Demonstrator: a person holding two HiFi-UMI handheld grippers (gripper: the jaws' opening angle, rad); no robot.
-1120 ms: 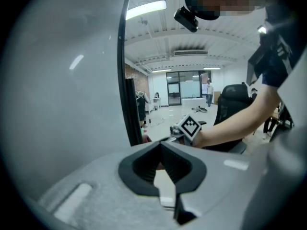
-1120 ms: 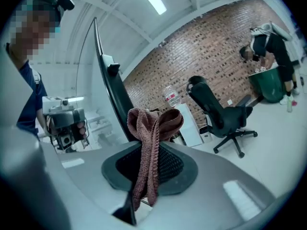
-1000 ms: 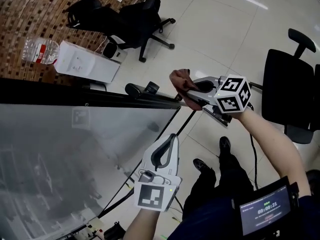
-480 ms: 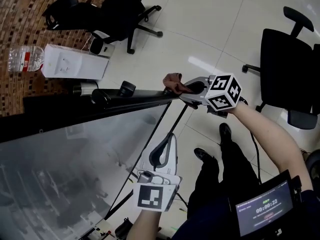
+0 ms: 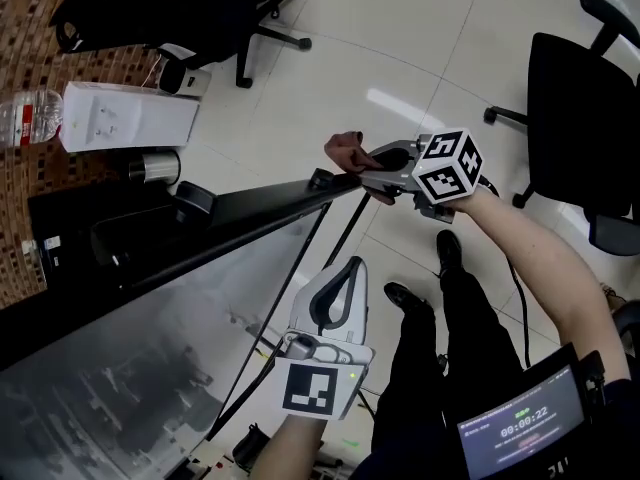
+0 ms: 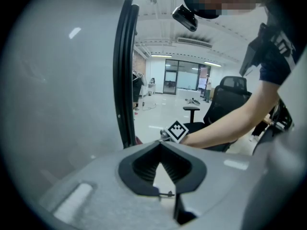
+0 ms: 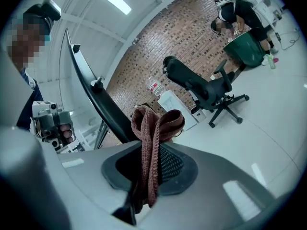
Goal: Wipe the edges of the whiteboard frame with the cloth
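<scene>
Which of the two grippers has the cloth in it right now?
The right gripper: its jaws pinch the reddish-brown cloth by the whiteboard frame corner. The left gripper is shut on nothing.

Grey right gripper (image 5: 372,163), marker cube (image 5: 447,166), dark trousers (image 5: 440,368)

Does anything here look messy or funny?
Only the whiteboard: its lower part is cloudy with grey smears, like old marker that was never rubbed off properly. The cloth is pinched in the right gripper near the end of the black frame. Nothing looks spilled or broken.
</scene>
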